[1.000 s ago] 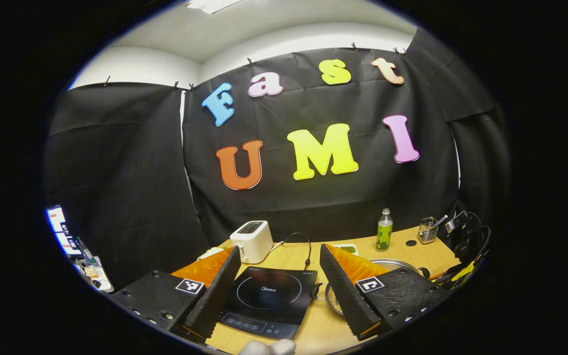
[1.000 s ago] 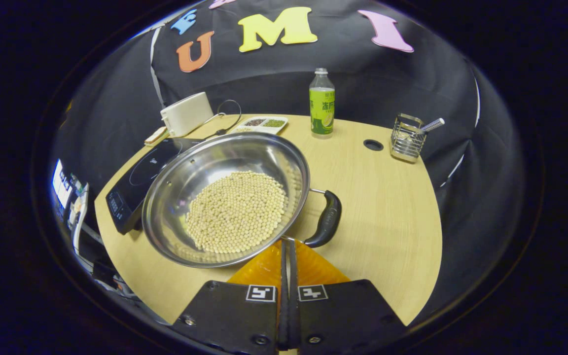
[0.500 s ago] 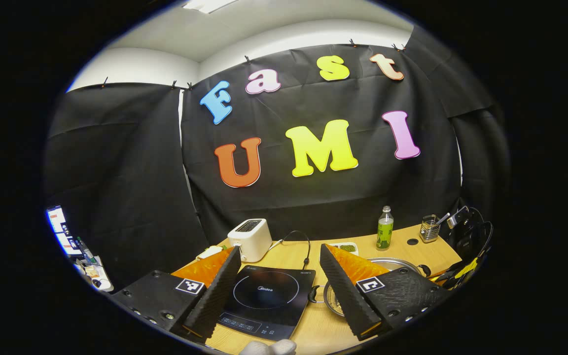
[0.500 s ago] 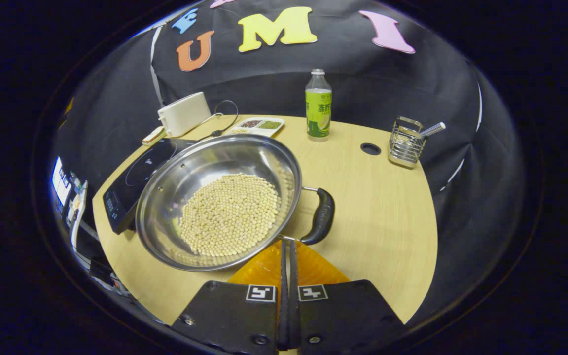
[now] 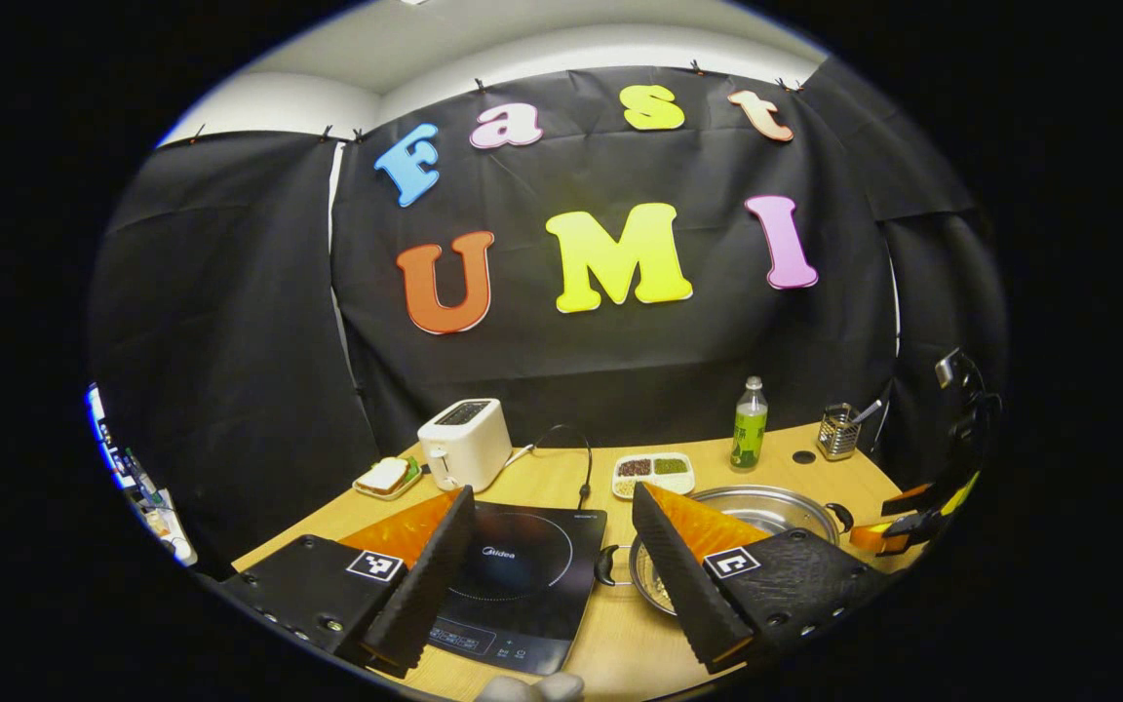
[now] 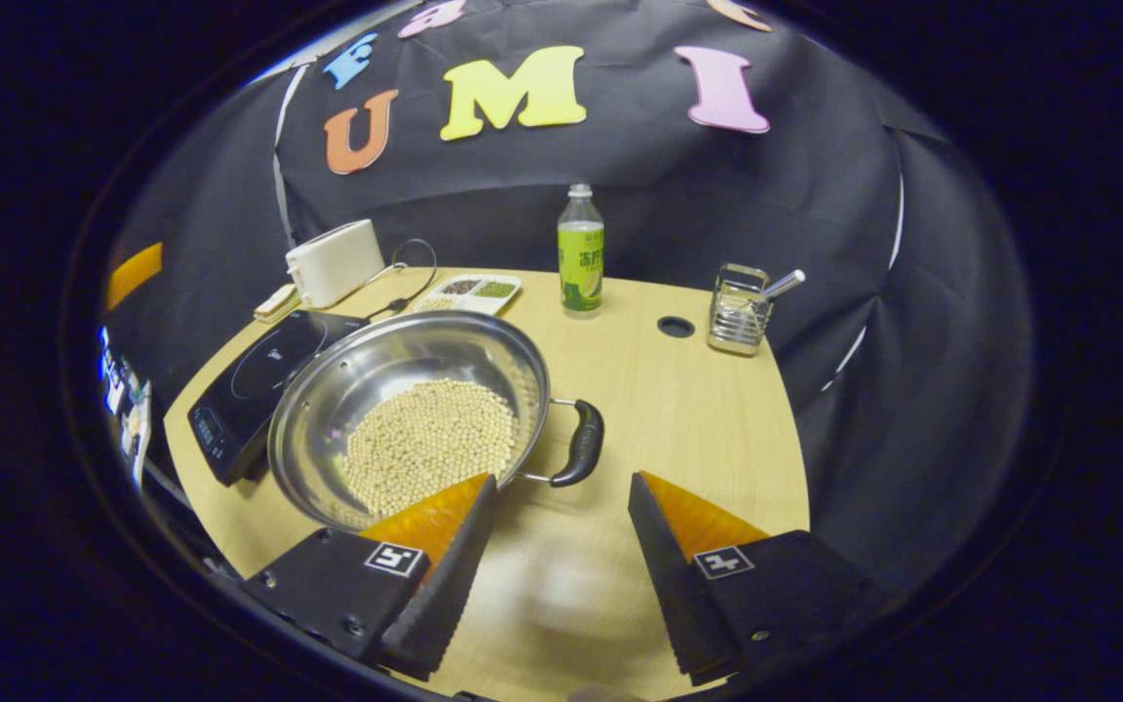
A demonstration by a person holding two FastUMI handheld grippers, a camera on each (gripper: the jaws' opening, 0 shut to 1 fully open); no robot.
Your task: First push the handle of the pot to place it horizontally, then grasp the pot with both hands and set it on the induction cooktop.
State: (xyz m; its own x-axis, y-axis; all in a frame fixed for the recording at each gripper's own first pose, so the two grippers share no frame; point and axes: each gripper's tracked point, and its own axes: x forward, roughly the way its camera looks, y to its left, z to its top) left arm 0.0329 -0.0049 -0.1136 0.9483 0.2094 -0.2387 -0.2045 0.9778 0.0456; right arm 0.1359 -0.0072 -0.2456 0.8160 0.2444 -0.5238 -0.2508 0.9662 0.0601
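Pot [image 6: 406, 429] of beans sits on the desk [image 6: 678, 409] just right of the induction cooktop [image 6: 250, 390], near the front edge. Both the right gripper [image 6: 561, 487] and left gripper [image 5: 552, 497] have fingers spread apart, holding nothing.

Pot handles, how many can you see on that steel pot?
2. On the pot, one handle sits on its right side, just ahead of the open right gripper. The other handle is on the side facing the induction cooktop.
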